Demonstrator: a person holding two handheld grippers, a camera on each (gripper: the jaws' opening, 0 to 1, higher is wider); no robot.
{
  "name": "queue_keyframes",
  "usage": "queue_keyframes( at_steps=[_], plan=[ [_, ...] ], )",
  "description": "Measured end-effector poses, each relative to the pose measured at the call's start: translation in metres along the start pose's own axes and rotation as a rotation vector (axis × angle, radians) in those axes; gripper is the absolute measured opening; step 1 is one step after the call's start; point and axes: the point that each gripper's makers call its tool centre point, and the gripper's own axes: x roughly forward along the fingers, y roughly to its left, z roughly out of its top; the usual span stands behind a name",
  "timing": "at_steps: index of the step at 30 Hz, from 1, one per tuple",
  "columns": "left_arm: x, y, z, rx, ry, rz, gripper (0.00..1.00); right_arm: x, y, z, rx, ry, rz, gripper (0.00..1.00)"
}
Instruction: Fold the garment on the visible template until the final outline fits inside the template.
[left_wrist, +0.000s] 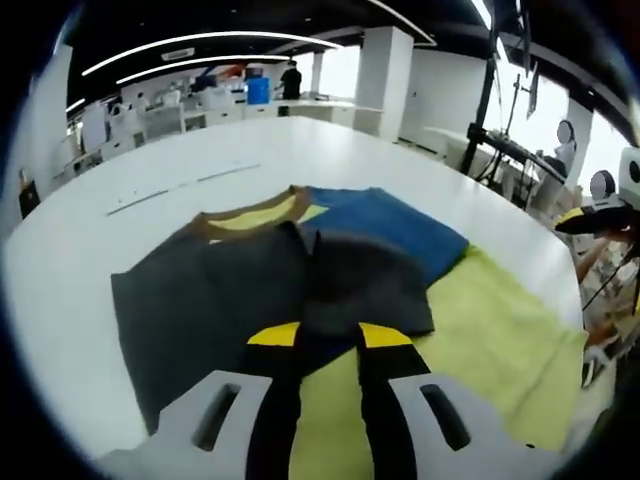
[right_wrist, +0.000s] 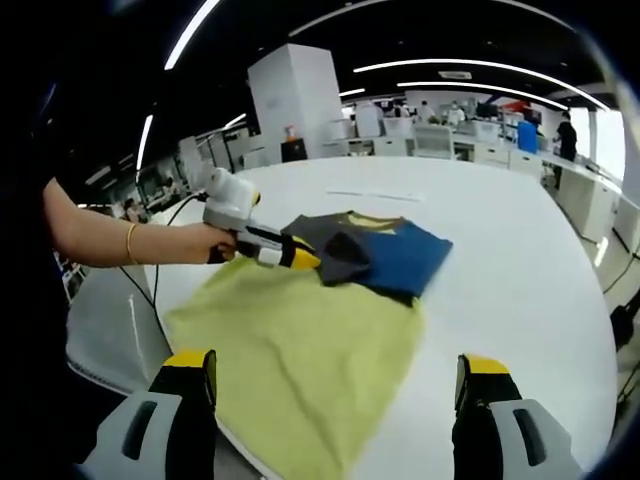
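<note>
Left gripper (left_wrist: 329, 345) fingers are closed on a dark grey sleeve (left_wrist: 365, 275) of the shirt (left_wrist: 470, 320), yellow tips nearly together with the cloth pinched between them. From the right gripper view the same gripper (right_wrist: 300, 259) comes in from the left, held by a hand (right_wrist: 222, 243) with a bracelet, tips at the edge of the grey sleeve (right_wrist: 345, 258).

Right gripper (right_wrist: 335, 385) fingers are wide apart, holding nothing, hovering above the near edge of the table (right_wrist: 530, 260).

Shirt (right_wrist: 300, 350) lies on the white round table (left_wrist: 200, 160). It is colour-blocked: a big yellow-green body toward the near edge, a blue panel (right_wrist: 405, 258) and a grey panel (left_wrist: 200, 300) at the far end, and a tan collar (left_wrist: 250, 215) with yellow inside it. The grey sleeve is folded over onto the shirt, lying across the seam between blue and grey. The yellow-green part is rumpled, with creases running down it.

Can't make out a template outline under the shirt. A faint line (left_wrist: 180, 187) is marked on the table beyond the collar.

Background: open office, desks, a person (left_wrist: 291, 80) standing far off.
</note>
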Motion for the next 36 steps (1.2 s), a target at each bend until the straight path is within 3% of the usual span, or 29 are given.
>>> queue_keyframes(
  at_steps=[2,5,13,22,36],
  plan=[
    [0.001,0.002,0.000,-0.081,-0.003,0.006,0.12,0.000,0.000,0.000,0.000,0.000,-0.002,0.99],
    [0.002,0.004,0.000,-0.086,0.004,0.002,0.04,0.000,0.001,-0.001,-0.002,0.003,-0.002,0.99],
    [-0.001,-0.002,0.007,-0.084,-0.001,-0.014,0.01,-0.002,-0.001,-0.002,-0.005,0.002,-0.010,0.99],
    [-0.005,-0.032,0.052,-0.045,-0.099,-0.115,0.00,-0.001,0.000,-0.003,-0.003,0.002,-0.006,0.99],
    [0.024,-0.056,0.090,-0.034,-0.125,-0.181,0.00,-0.008,-0.010,-0.007,0.012,-0.002,-0.035,0.99]
  ],
)
